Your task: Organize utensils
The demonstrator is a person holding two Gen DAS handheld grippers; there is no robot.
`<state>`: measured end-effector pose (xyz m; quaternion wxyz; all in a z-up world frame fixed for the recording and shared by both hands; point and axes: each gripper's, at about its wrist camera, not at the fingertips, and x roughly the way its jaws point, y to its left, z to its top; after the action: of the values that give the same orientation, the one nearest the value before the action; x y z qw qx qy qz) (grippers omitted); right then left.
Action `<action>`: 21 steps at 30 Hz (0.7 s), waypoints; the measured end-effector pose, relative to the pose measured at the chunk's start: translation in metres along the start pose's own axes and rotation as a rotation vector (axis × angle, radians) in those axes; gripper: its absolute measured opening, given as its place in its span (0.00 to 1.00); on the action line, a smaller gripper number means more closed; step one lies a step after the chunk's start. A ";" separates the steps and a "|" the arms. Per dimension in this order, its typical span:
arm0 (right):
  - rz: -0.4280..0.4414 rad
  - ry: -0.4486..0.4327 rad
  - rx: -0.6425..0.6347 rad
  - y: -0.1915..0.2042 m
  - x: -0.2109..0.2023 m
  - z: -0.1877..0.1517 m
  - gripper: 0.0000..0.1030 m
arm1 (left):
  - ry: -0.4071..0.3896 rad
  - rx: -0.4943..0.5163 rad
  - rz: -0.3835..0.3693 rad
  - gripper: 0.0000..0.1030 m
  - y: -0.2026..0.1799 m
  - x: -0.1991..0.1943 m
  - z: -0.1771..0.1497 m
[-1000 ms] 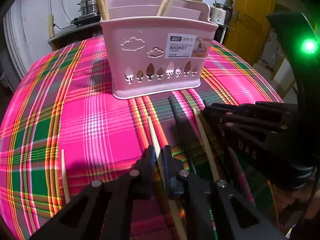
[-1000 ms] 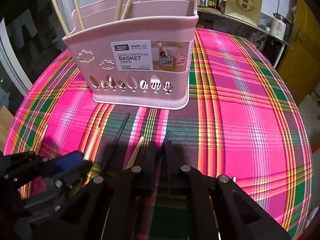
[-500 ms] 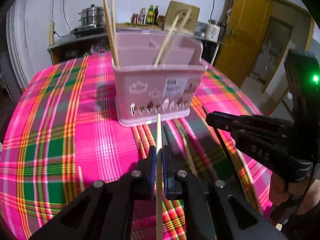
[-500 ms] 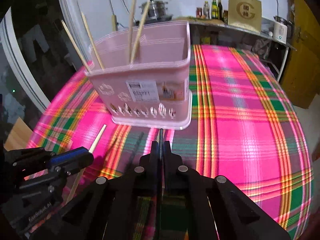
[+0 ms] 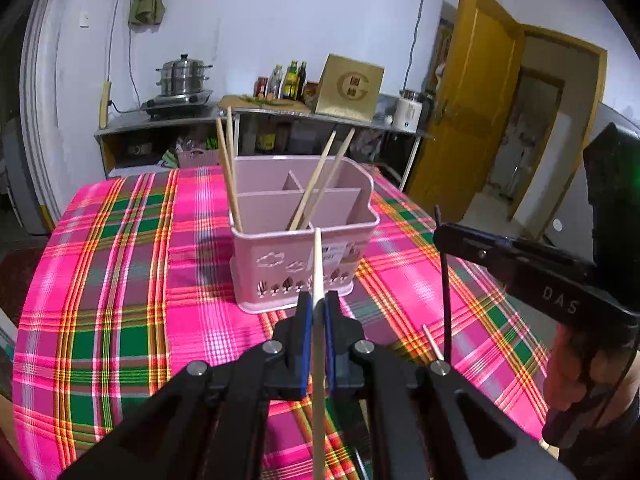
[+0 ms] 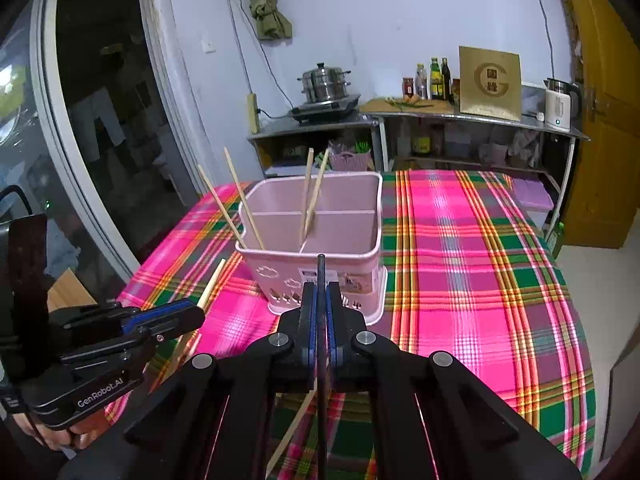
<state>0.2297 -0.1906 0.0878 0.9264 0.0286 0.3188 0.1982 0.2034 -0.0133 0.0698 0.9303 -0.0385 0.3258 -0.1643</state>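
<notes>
Wooden chopstick (image 5: pixel 318 264) clamped in left gripper (image 5: pixel 316 312); "DAS"-marked right gripper (image 6: pixel 320 304) clamps black chopstick (image 6: pixel 321 276).

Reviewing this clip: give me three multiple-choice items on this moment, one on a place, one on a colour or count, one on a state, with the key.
1. Where does the pink basket stand?
A. on the plaid tablecloth
B. on the back shelf
C. on the floor

2. What colour is the chopstick in the right gripper?
A. pale wood
B. black
C. red

3. How is the left gripper?
A. wide open
B. shut on nothing
C. shut on a pale chopstick

Key: 1 A, its base rests on the cloth. 2 B, the black chopstick shows between the pads. 3 C, the pale chopstick is clamped between its fingers.
</notes>
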 end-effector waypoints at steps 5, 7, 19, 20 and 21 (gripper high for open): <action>-0.001 -0.012 -0.012 0.004 -0.008 -0.001 0.04 | 0.008 -0.009 -0.004 0.06 0.002 0.001 -0.002; -0.002 -0.011 -0.011 0.005 -0.009 -0.002 0.04 | 0.012 -0.027 -0.009 0.06 0.005 0.000 -0.003; -0.001 -0.008 -0.012 0.001 -0.012 -0.001 0.04 | -0.004 -0.005 -0.027 0.05 0.000 -0.011 -0.002; -0.002 -0.010 -0.013 0.002 -0.013 -0.001 0.04 | -0.005 -0.002 -0.029 0.05 0.000 -0.012 -0.001; -0.003 -0.011 -0.015 0.001 -0.013 -0.001 0.04 | -0.003 0.000 -0.027 0.05 0.000 -0.012 -0.001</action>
<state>0.2194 -0.1944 0.0946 0.9287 0.0225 0.3122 0.1991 0.1942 -0.0095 0.0760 0.9285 -0.0433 0.3238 -0.1768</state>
